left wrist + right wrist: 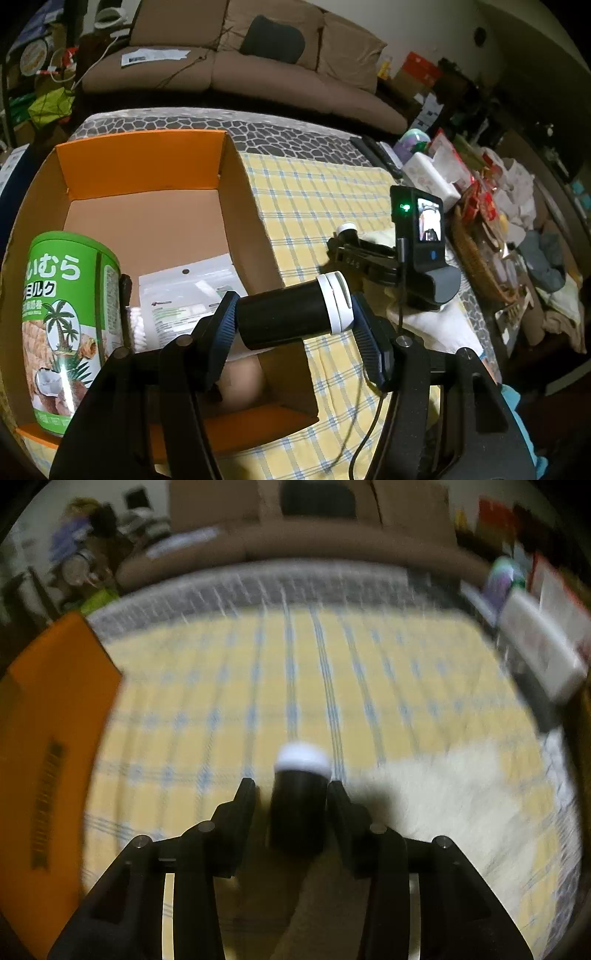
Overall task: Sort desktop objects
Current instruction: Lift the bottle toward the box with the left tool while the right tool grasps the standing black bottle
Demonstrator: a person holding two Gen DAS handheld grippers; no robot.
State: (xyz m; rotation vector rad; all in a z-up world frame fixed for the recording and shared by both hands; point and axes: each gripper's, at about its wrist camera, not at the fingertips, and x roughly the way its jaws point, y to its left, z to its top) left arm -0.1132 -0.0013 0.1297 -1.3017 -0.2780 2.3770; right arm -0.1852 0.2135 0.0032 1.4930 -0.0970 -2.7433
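My left gripper [295,314] is shut on a black bottle with a white cap [291,310], held sideways over the right wall of the orange cardboard box [147,173]. In the box stand a green snack can [70,325] and a white packet [184,299]. My right gripper [291,805] holds a second black bottle with a white cap [299,801] between its fingers, above the yellow checked cloth [295,664]; the view is blurred. The right gripper also shows in the left wrist view [347,240], to the right of the box.
A brown sofa [258,62] runs along the back. Tissue packs, a wicker basket [476,251] and clutter fill the table's right side. A white fluffy patch [443,794] lies on the cloth at right. The box's orange flap [48,738] is at the left.
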